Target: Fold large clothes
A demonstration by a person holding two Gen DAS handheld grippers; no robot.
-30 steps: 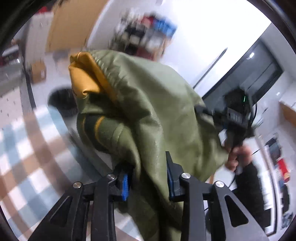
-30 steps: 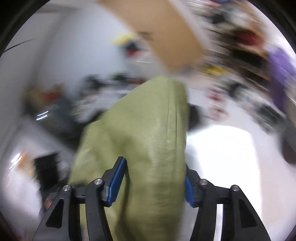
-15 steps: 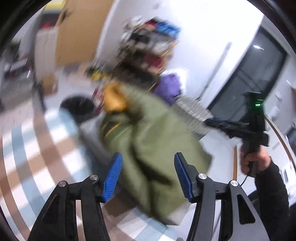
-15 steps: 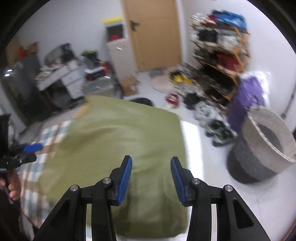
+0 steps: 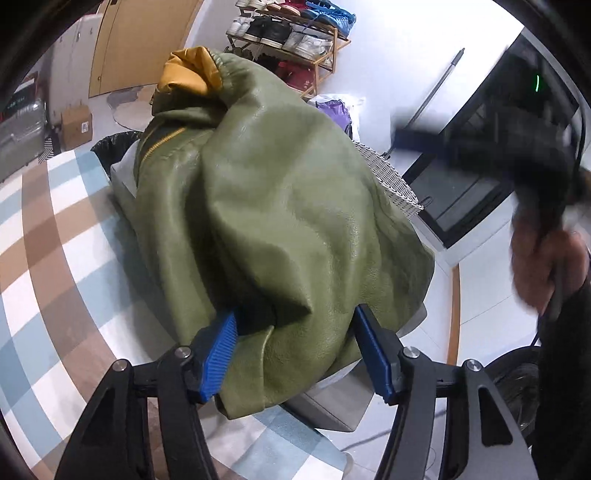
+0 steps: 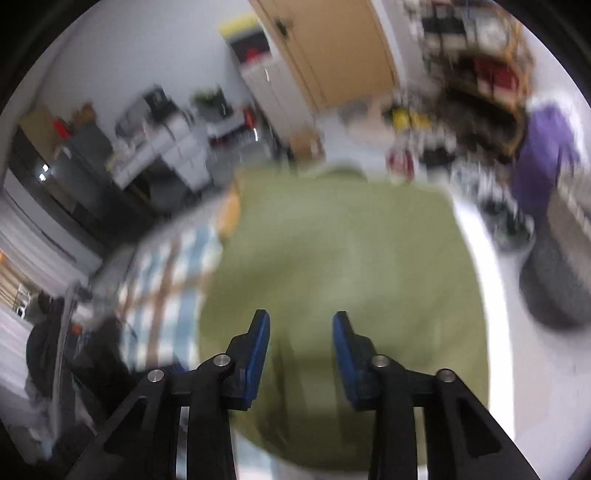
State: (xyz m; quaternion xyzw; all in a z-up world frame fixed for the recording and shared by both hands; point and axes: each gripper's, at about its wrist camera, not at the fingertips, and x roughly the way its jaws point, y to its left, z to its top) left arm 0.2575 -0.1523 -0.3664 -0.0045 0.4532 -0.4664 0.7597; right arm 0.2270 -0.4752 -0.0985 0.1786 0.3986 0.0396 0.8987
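An olive green jacket [image 5: 280, 221] with mustard yellow lining lies heaped on a grey padded stool [image 5: 332, 410]. My left gripper [image 5: 295, 350] is right at the heap's near edge. Its jaws are opening, and a fold of the jacket sits between the blue pads without being pinched. In the right wrist view the jacket [image 6: 351, 258] is a blurred green spread below my right gripper [image 6: 301, 350]. That gripper's jaws are closing, with nothing between the pads. The right gripper [image 5: 406, 138] also shows blurred at the upper right of the left wrist view, held by a hand [image 5: 546, 258].
A blue, brown and white checked rug [image 5: 55, 258] covers the floor to the left. Beyond the stool are a black bin [image 5: 110, 147], a shoe rack [image 5: 295, 33] and a woven basket [image 5: 388, 181]. The grey basket [image 6: 561, 266] and a wooden door [image 6: 332, 48] appear in the right wrist view.
A second ago both grippers held the jacket up. Both let go and it dropped onto the stool. The left gripper has moved in to its near edge; the right jaws have narrowed.
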